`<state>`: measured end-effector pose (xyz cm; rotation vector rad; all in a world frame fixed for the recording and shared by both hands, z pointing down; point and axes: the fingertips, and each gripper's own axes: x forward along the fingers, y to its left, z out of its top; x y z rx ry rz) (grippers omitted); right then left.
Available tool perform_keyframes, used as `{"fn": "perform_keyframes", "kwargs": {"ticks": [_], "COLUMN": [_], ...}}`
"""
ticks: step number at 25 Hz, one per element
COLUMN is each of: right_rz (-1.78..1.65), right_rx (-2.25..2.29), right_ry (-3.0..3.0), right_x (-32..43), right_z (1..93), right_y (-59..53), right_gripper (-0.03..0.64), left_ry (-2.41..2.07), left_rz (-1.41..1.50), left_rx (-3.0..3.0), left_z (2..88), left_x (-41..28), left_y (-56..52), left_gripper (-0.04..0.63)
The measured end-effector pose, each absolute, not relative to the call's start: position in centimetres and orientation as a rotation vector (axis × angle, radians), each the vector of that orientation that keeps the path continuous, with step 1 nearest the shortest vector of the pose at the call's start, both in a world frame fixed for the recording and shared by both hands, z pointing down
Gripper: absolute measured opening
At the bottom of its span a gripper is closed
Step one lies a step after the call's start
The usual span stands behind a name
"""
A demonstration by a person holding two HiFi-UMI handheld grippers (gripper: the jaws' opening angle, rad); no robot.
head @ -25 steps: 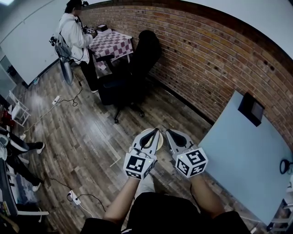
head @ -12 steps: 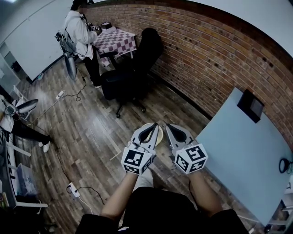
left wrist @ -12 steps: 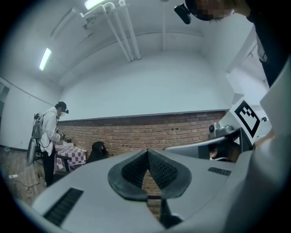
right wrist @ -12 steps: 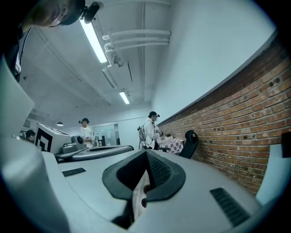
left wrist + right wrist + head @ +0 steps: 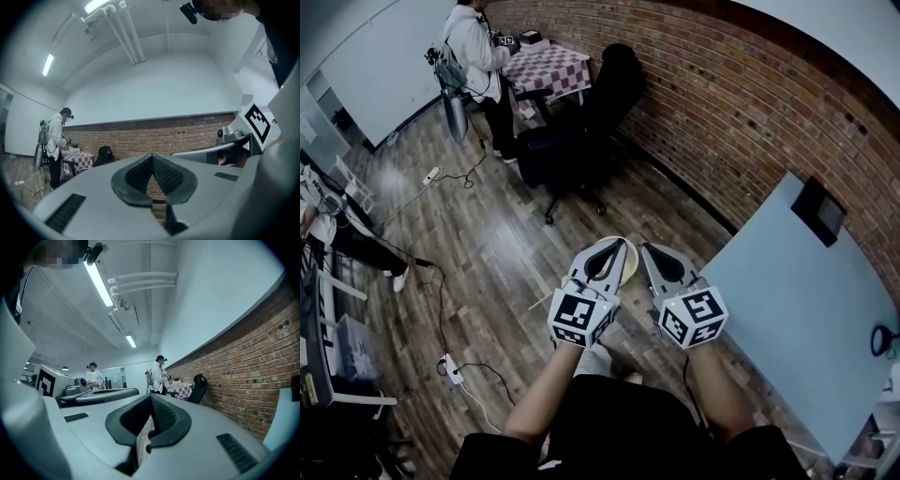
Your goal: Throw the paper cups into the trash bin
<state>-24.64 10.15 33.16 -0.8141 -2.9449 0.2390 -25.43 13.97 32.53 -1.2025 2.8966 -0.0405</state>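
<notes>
In the head view my left gripper point(image 5: 616, 247) and right gripper point(image 5: 648, 249) are held side by side over the wooden floor, both shut with nothing between the jaws. A round cream-rimmed object point(image 5: 629, 265) lies on the floor just beyond and under the left gripper's tip, mostly hidden; I cannot tell whether it is a bin or a cup. In the left gripper view the gripper point(image 5: 152, 157) has its pads pressed together. The right gripper view shows its gripper point(image 5: 151, 400) shut and empty too. I see no paper cup clearly.
A light blue table point(image 5: 797, 300) with a black box point(image 5: 818, 211) stands to the right along the brick wall. A black office chair point(image 5: 581, 122) and a checkered table point(image 5: 548, 70) are ahead, with a person point(image 5: 478, 47) standing there. Cables and a power strip point(image 5: 450, 370) lie at the left.
Both grippers stay shut and side by side. The view has swung slightly, so the chair, the checkered table and the standing person sit further right and higher. A second person now shows at the left edge.
</notes>
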Motion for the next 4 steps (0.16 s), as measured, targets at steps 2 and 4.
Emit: {"fn": "perform_keyframes", "kwargs": {"ticks": [2, 4], "right_rz": [0.236, 0.235], "right_rx": [-0.81, -0.805], "right_ry": [-2.946, -2.946], "right_x": [-24.32, -23.96], "right_z": [33.17, 33.19], "right_y": [10.08, 10.0], "right_gripper": [0.003, 0.003], "left_ry": [2.891, 2.883], "left_rz": [-0.037, -0.033], "left_rx": [-1.209, -1.216], "left_z": [32.41, 32.22], "left_x": [-25.07, -24.66], "left_y": [13.83, 13.66], "left_gripper": [0.009, 0.009]}}
